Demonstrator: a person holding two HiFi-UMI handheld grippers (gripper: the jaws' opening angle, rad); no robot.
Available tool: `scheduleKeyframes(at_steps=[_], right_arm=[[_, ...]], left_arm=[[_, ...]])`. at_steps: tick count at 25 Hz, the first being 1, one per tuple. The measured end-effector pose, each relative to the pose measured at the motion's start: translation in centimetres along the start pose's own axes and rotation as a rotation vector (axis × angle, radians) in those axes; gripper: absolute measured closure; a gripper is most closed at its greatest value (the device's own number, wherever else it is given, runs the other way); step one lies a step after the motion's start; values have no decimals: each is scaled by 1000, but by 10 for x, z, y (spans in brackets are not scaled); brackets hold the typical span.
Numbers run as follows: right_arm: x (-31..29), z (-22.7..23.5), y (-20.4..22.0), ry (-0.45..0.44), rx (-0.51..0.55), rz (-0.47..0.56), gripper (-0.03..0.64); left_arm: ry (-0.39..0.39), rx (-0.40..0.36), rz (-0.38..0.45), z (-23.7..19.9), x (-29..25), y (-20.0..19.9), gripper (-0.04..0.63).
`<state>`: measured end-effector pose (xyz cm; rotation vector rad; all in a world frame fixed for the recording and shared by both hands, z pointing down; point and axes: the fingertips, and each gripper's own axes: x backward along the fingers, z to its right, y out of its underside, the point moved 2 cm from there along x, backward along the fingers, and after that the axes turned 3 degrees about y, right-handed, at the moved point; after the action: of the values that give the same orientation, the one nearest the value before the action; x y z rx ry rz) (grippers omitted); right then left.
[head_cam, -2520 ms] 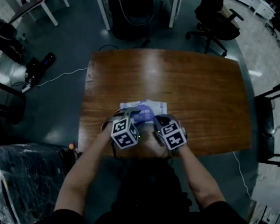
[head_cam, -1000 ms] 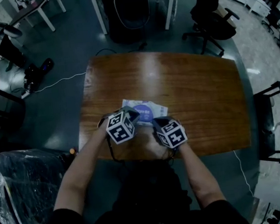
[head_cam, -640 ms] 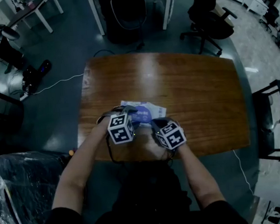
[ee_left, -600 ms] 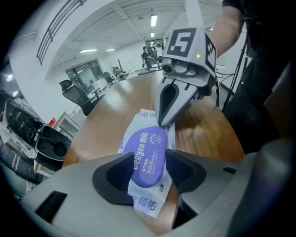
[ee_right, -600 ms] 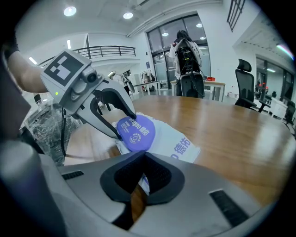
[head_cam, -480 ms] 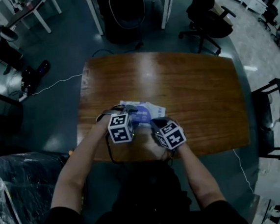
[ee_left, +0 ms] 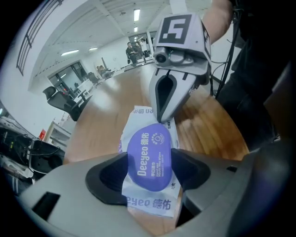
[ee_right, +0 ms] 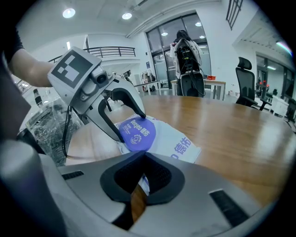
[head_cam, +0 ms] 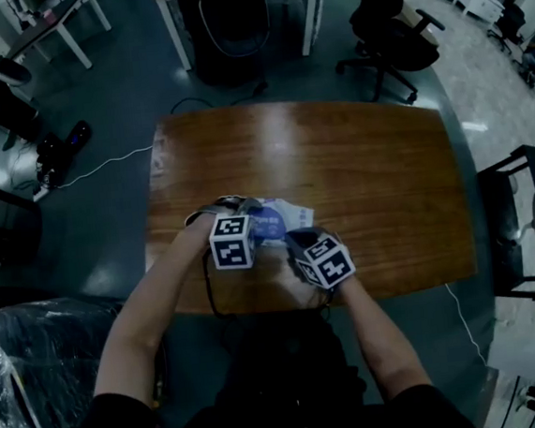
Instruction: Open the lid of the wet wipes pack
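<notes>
Table (head_cam: 368, 180) of glossy brown wood stands on a dark floor (head_cam: 127, 222) in an open office. Beyond its far edge are a white desk (head_cam: 171, 34) and a black office chair (head_cam: 391, 27); a pale cable (head_cam: 103, 163) runs across the floor at the left.

The wet wipes pack (ee_left: 150, 203) lies flat near the table's near edge, just in front of the person. It is a soft white pouch with purple lettering. Its lid (ee_left: 150, 155) is a purple oval with white print and lies flat on the pack's top.

The left gripper (ee_left: 148, 173) points steeply down over the pack. Its jaws have just been opening and stand wide apart on either side of the lid, not pressing it. The right gripper (ee_right: 144, 157) has its jaws closed together, tips resting on the pack at the lid's far end.
</notes>
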<state>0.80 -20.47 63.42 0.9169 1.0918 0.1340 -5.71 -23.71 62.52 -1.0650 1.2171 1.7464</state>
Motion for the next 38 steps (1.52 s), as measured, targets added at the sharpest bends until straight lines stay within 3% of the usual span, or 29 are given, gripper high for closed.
scheduleKeyframes(at_steps=[5, 12, 19, 23, 32, 38], right_arm=[[0, 0, -1, -5, -5, 1, 607], [0, 0, -1, -22, -17, -4, 607], [1, 0, 1, -28, -26, 0, 607], [1, -1, -1, -35, -32, 6, 607], [1, 1, 3, -42, -39, 10, 607], [-1, 3, 4, -36, -18, 6, 606]], left_arm=[[46, 26, 19, -1, -1, 2, 300], [168, 143, 3, -4, -1, 4, 307], [254, 247, 77, -7, 0, -4, 308], [297, 346, 152, -15, 11, -5, 326], [282, 382, 170, -16, 14, -3, 331], [183, 427, 225, -28, 27, -11, 336]])
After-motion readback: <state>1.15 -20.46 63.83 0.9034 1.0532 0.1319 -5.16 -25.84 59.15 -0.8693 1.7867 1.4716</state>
